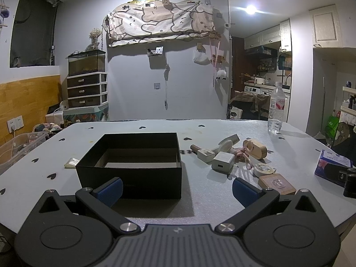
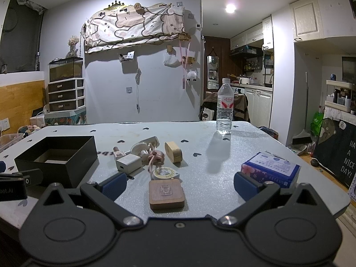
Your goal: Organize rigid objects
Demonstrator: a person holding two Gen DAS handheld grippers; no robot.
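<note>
Black, open-topped cardboard box (image 1: 129,166) is sitting empty on the pale tabletop (image 2: 222,155) — nothing appears sorted yet. Square wooden block (image 2: 166,194), white charger cube (image 2: 128,162) and round tape roll (image 2: 165,173) are waiting beside it. Left claw (image 1: 176,189) and right claw (image 2: 180,187) are both hovering spread, gripping nothing.

Each gripper is mostly black plastic. The left gripper (image 1: 177,188) has two blue pads (image 1: 110,191) at its tips, shiny round silver screws, and a grey ridged plate in the middle. The right gripper (image 2: 179,185) looks the same, with blue pads (image 2: 113,185), silver screws, and two big round circles on its body.
</note>
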